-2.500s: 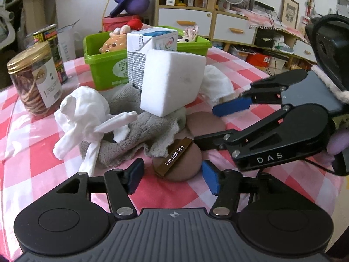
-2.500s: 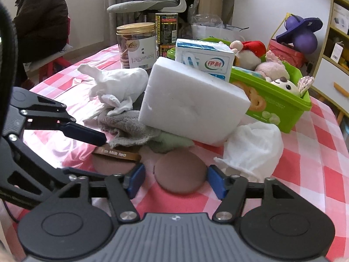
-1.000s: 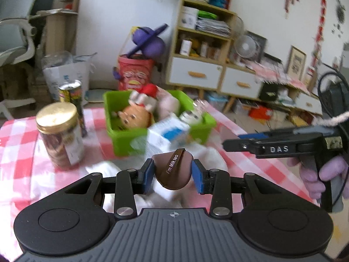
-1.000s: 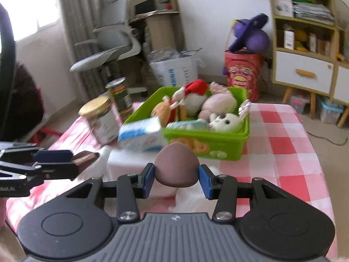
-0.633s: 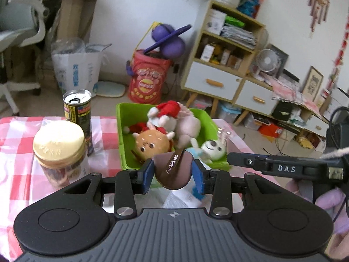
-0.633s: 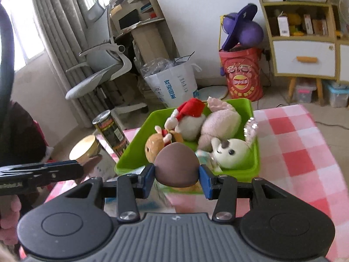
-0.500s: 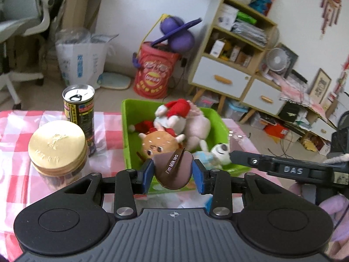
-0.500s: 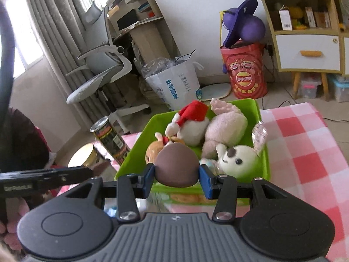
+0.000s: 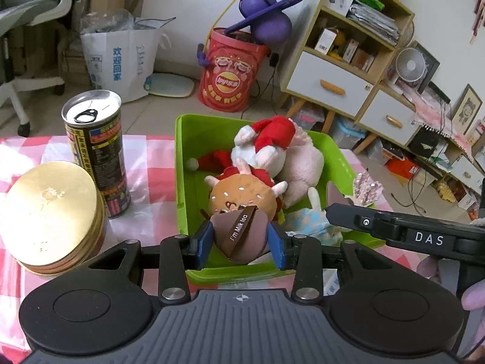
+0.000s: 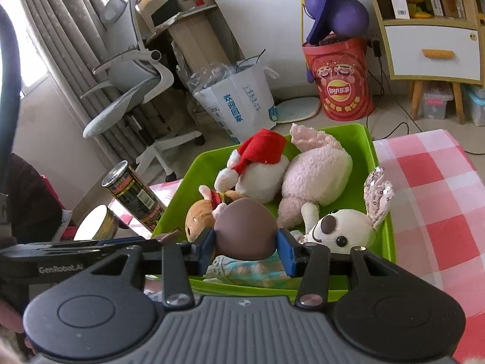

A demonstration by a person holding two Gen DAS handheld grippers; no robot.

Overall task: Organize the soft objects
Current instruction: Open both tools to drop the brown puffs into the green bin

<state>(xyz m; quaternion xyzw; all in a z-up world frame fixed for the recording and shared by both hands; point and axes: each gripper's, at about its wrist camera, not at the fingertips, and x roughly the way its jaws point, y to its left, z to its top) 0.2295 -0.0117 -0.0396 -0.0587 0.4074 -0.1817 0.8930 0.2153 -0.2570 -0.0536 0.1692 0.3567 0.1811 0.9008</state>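
Presently, item one: a round brown cushion puff with a dark ribbon band reading "I'm Milk tea" [image 9: 239, 234], pinched between the blue pads of your left gripper [image 9: 240, 242], whose jaws are closed on its two sides; it hangs above the near end of the green plastic storage bin [image 9: 194, 139]. Item two: a plain round brown cushion puff without a band [image 10: 245, 229], clamped the same way in your right gripper [image 10: 246, 247], also over the bin's near end. Both probably handle as light, squashy and non-fragile; they bulge a little beyond the pads, so a grip across the widest part looks right, and a squeeze near an edge would likely let them pop free. Bin contents: a burger-faced plush toy [image 9: 242, 195], a white plush in a red Santa hat [image 9: 263, 142], a pale pink fluffy plush [image 9: 303, 166], and a white bunny plush with sequinned ears [image 10: 342, 227]. Beside the bin on the pink checked tablecloth [image 9: 145, 151]: a tall printed drink can [image 9: 97, 151] and a gold-lidded jar [image 9: 51, 206].
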